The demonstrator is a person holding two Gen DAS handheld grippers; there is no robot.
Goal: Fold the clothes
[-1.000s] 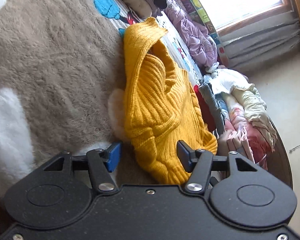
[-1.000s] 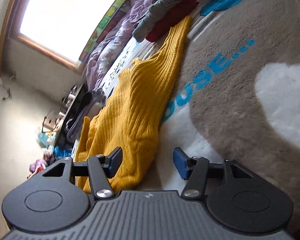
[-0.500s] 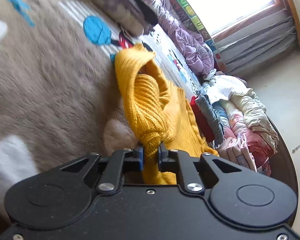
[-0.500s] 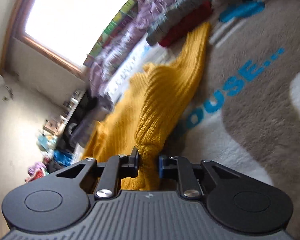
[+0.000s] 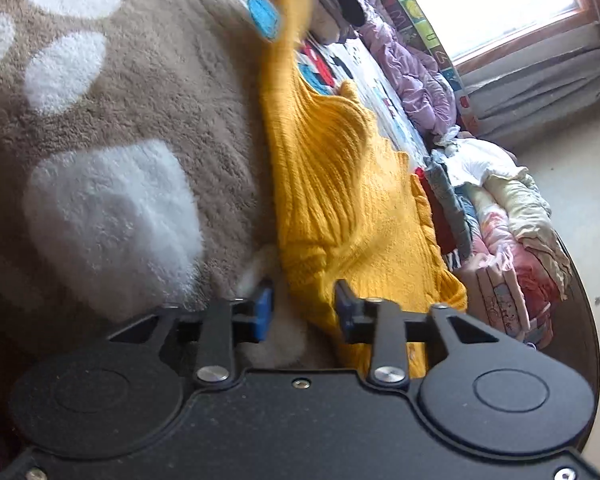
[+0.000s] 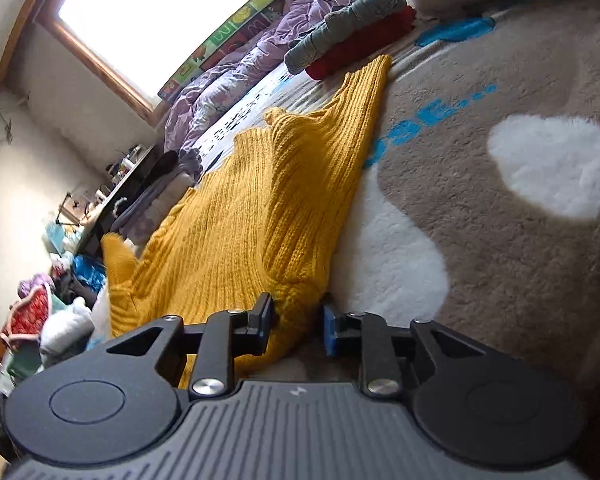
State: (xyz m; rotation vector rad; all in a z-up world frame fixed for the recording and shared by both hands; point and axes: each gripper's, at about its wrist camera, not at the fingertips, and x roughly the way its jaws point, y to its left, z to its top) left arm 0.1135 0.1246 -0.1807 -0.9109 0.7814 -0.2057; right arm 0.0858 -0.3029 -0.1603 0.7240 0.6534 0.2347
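Left wrist view shows us the brown plush blanket (image 5: pixel 140 92) with its white patches, the largest surface, spreading broad and bare to the left of the yellow knit sweater (image 5: pixel 340 184). The sweater lies along the blanket's right part, one long edge running from near to far, a ridge of fabric raised in its middle. To its right a stack of folded clothes (image 5: pixel 500 240) crowds the rim, leaving little room on that side. Our left gripper (image 5: pixel 304 308) has its 2 jaws opening; the sweater's near corner lies between them, and the pads stand clear of the knit.

From the right wrist view, the sweater (image 6: pixel 260 208) stretches away toward a purple quilt (image 6: pixel 260 52) and a grey and red clothing pile (image 6: pixel 348 40) at the far end, with open blanket (image 6: pixel 500 240) to the right. Our right gripper (image 6: pixel 296 320) has jaws opening at a narrow gap, the sweater's near hem bunched between them; whether the pads press it, we cannot tell.
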